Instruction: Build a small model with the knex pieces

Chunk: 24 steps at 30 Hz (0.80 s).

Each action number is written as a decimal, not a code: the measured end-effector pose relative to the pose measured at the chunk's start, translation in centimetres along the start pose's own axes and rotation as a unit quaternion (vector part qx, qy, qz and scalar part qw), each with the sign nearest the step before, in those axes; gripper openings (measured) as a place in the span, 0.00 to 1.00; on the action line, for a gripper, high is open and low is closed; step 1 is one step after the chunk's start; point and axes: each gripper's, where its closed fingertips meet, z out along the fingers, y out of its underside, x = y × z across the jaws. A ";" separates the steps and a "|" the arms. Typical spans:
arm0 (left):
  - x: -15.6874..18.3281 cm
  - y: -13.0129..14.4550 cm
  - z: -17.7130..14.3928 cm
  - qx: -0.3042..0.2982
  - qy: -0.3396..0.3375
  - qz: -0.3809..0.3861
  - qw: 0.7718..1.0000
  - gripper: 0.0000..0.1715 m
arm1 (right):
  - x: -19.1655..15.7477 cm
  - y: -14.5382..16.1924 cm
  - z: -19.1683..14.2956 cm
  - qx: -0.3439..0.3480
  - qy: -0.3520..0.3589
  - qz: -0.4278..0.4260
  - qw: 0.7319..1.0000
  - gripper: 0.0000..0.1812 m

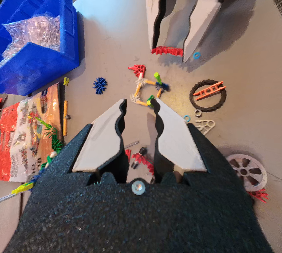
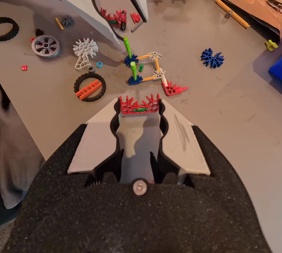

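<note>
Hovering over the grey table point(image 1: 116, 32), the left gripper point(image 1: 139, 100) has its fingers spread, one tip touching the rod-and-connector frame's point(image 1: 147, 89) lime rod point(image 1: 149, 103). Right wrist view: right gripper point(image 2: 139, 105) pinches a red connector pair point(image 2: 139, 106) near the frame.

The bin point(image 1: 41, 56) is bright blue. Grey tabletop point(image 2: 213, 123) carries a square frame point(image 2: 151, 67) of yellow rods with white and dark blue toothed joints and lime green pegs. Between white fingers point(image 2: 99, 135) lined in black sits a red piece point(image 2: 139, 106) with a small green bar. An orange ladder strip point(image 1: 209, 90) crosses a black tyre point(image 1: 198, 105).
</note>
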 end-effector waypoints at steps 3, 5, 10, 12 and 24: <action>0.8 0.6 0.1 -0.015 0.024 -0.002 1.000 0.20 | 0.2 -0.1 0.0 0.004 0.003 0.009 1.000 0.27; 0.8 1.5 0.4 -0.028 0.026 0.000 0.999 0.20 | 0.6 -0.3 0.2 0.012 0.011 0.016 1.000 0.27; 0.7 1.2 0.2 -0.004 0.026 -0.014 1.000 0.21 | 0.5 -0.2 1.0 -0.001 0.023 -0.001 1.000 0.27; 0.7 0.1 -0.6 0.012 0.026 -0.019 0.999 0.21 | 0.4 -0.4 0.9 0.002 0.028 -0.010 1.000 0.27; 1.5 1.7 0.2 -0.020 0.045 -0.032 0.998 0.18 | 0.1 0.1 0.8 -0.010 0.024 -0.001 1.000 0.27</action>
